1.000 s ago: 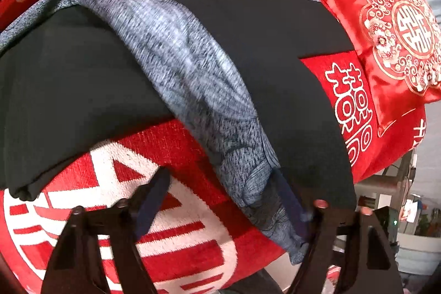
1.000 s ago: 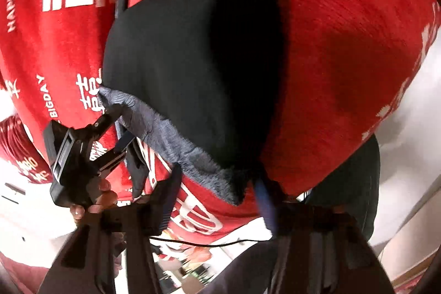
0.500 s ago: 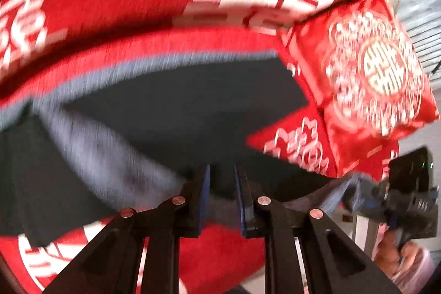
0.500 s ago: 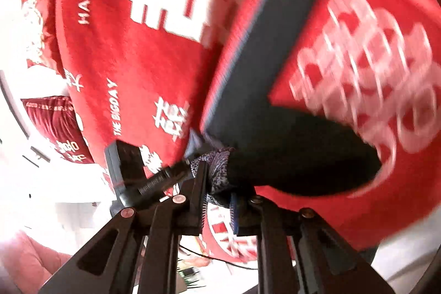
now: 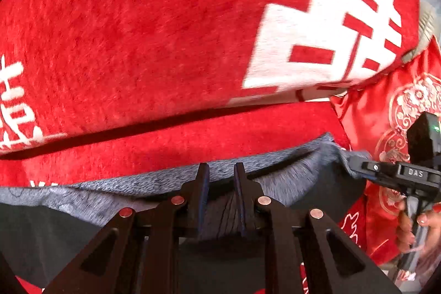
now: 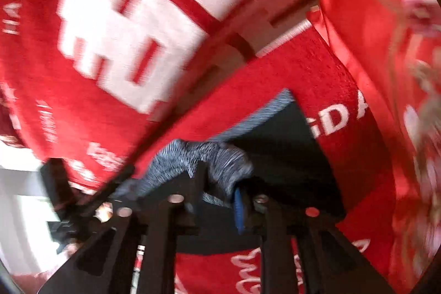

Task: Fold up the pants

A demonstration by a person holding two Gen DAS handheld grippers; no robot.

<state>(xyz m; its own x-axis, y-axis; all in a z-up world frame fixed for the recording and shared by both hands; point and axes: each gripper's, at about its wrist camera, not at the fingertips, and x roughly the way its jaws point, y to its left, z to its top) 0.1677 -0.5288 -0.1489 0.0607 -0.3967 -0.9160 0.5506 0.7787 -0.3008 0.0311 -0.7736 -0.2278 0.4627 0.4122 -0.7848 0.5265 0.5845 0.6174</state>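
Note:
The pants (image 5: 289,164) are black with a grey fleecy inside and lie on the red sofa seat, their grey edge stretched toward the backrest. My left gripper (image 5: 222,183) is shut on that grey edge. To its right, my right gripper (image 5: 358,167) holds the corner of the same edge, with a person's hand (image 5: 413,222) behind it. The right wrist view is blurred. There a wad of grey fabric (image 6: 217,159) fills the gap of my right gripper (image 6: 220,189), whose jaws are opening. Black cloth (image 6: 275,139) spreads beyond it.
A red sofa cover (image 5: 137,46) with large white characters drapes the backrest close ahead. A red satin cushion (image 5: 399,101) with gold embroidery stands at the right end, just past the pants' corner. The left gripper's dark frame (image 6: 82,200) shows at the left in the right wrist view.
My left gripper went from open beside the grey leg to shut on it. Both grippers carried the pants' edge toward the backrest. The right fingers now stand wider apart than half a second ago.

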